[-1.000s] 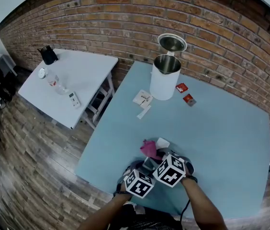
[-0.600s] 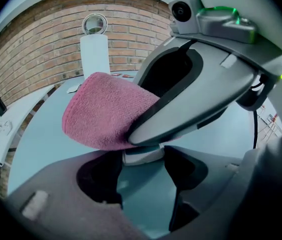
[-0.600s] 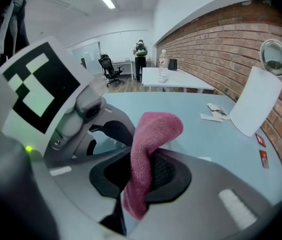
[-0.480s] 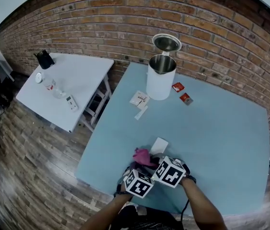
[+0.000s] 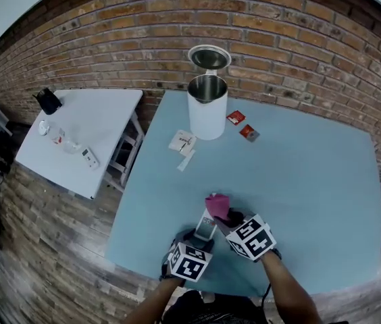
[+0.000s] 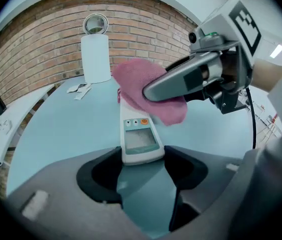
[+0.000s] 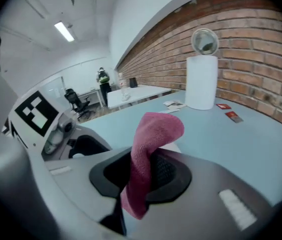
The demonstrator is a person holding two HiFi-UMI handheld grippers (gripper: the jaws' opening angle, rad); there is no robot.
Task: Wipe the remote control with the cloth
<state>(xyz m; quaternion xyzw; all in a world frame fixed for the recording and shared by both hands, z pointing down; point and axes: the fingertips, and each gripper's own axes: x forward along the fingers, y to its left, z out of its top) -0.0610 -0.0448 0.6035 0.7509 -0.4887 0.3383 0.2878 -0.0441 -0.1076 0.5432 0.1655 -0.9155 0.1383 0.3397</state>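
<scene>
A white remote control (image 6: 140, 139) with a small screen and an orange button lies lengthways between my left gripper's (image 6: 142, 156) jaws, which are shut on its near end. A pink cloth (image 6: 148, 91) drapes over the remote's far end, and my right gripper (image 7: 146, 171) is shut on that cloth (image 7: 148, 149). In the head view the remote (image 5: 206, 227) sits just off the blue table's near edge, the cloth (image 5: 216, 206) beyond it. There my left gripper (image 5: 202, 237) is at the lower left and my right gripper (image 5: 224, 218) to its right.
A tall white canister (image 5: 207, 110) with its lid tipped open stands at the far side of the blue table (image 5: 312, 181). Paper sachets (image 5: 182, 142) and two red packets (image 5: 242, 125) lie near it. A white side table (image 5: 96, 120) stands to the left.
My right gripper has rolled and swung to the right, carrying the cloth along the remote to its far end. The left gripper and the remote have stayed put.
</scene>
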